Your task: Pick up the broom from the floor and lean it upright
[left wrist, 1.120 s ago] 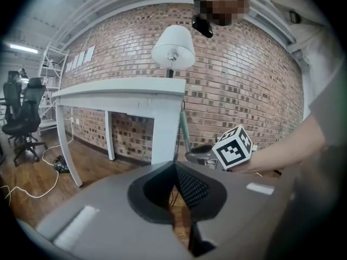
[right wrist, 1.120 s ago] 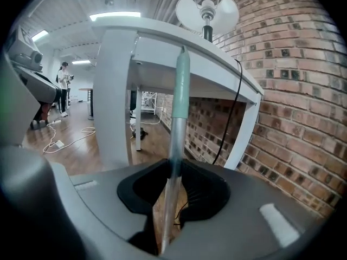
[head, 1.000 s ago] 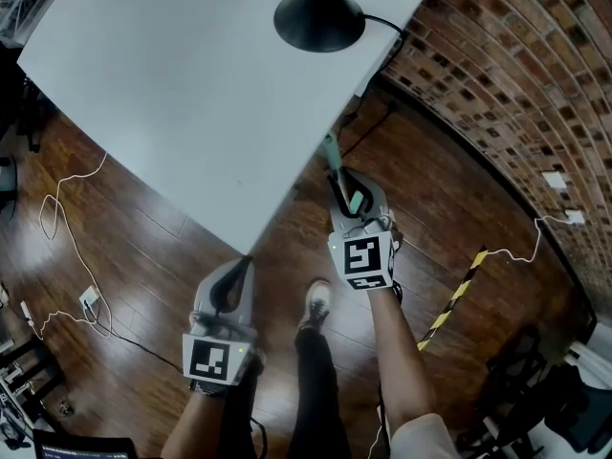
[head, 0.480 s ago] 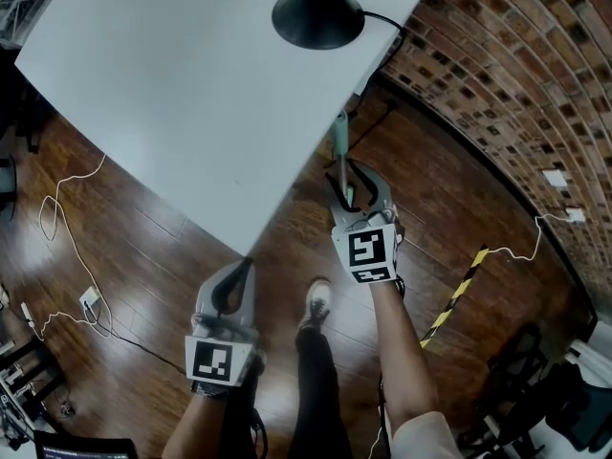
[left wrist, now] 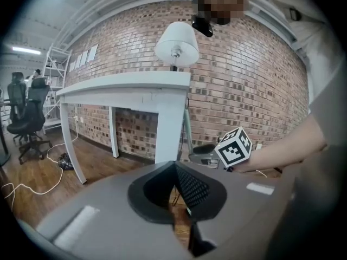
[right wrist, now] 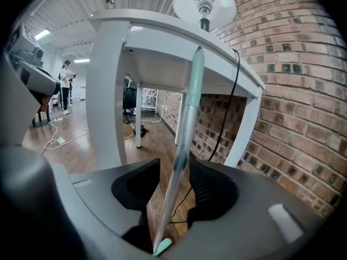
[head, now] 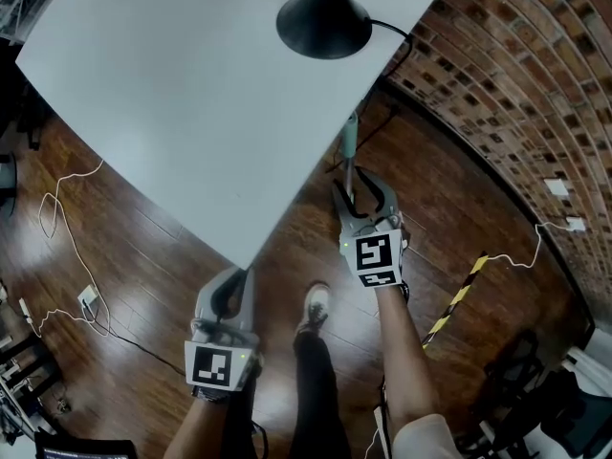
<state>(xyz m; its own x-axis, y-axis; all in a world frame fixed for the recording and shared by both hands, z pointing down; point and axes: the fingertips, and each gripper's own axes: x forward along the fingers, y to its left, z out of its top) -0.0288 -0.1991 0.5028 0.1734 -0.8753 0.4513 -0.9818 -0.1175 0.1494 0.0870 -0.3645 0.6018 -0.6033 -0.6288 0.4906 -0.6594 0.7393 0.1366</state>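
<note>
The broom's handle (head: 350,149), silver with a pale green top, stands nearly upright and leans on the white table's edge (head: 316,151). My right gripper (head: 360,187) is open around it, with the shaft between the jaws and a gap on the left side. In the right gripper view the handle (right wrist: 187,123) rises between the pads of the right gripper (right wrist: 176,166) to the table's rim (right wrist: 162,31). The broom's head is hidden. My left gripper (head: 238,278) hangs shut and empty near the table's corner, and the left gripper (left wrist: 174,166) shows nothing between its pads.
A black lamp base (head: 323,17) stands on the table, its cable running down to the brick wall (head: 516,94). White cables (head: 67,218) lie on the wooden floor at left, and striped tape (head: 459,295) at right. The person's shoe (head: 316,304) is between the grippers.
The right gripper's jaws have opened off the broom handle. The handle has tipped more upright against the table's edge, and the right gripper has drawn back slightly. The left gripper has kept still.
</note>
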